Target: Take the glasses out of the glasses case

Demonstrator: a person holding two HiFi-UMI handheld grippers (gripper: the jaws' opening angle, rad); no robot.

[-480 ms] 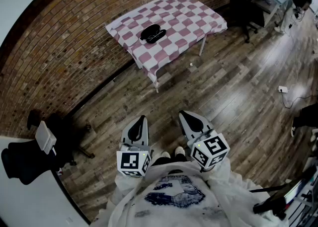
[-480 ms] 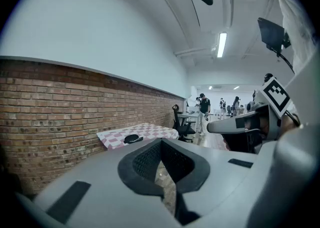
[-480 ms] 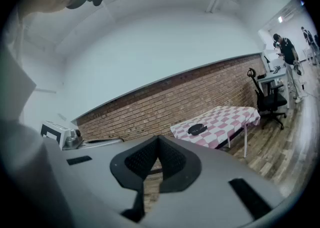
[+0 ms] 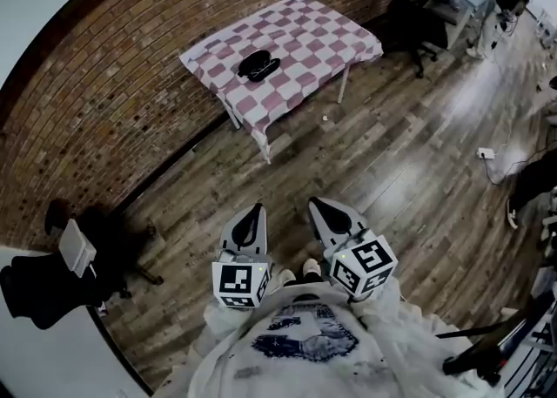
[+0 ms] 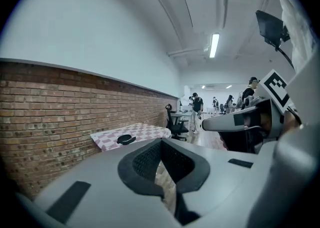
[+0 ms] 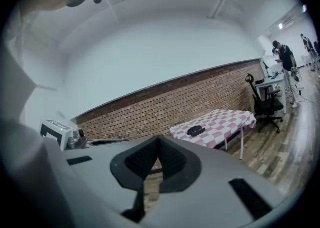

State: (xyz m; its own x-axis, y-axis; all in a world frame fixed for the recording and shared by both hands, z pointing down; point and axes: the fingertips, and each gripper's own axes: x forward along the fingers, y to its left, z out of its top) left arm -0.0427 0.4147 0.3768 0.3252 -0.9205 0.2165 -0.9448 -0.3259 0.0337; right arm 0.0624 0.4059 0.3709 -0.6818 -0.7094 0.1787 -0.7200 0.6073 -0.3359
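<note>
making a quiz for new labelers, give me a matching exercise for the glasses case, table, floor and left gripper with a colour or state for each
Things:
1. glasses case
2. table
3. floor
4. left gripper

Descriptions:
A. brown wooden planks
B. shut, holding nothing
C. black, lying on the table
D. covered in pink and white checks

Pairs: 1-C, 2-D, 3-A, 4-B

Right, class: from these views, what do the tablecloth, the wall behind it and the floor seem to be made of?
Tablecloth: probably fabric, matt; it drapes over the edges in pink-and-white checks. Wall: brick, rough; mortar lines show. Floor: wood or wood-look planks, slight sheen from reflected light.
</note>
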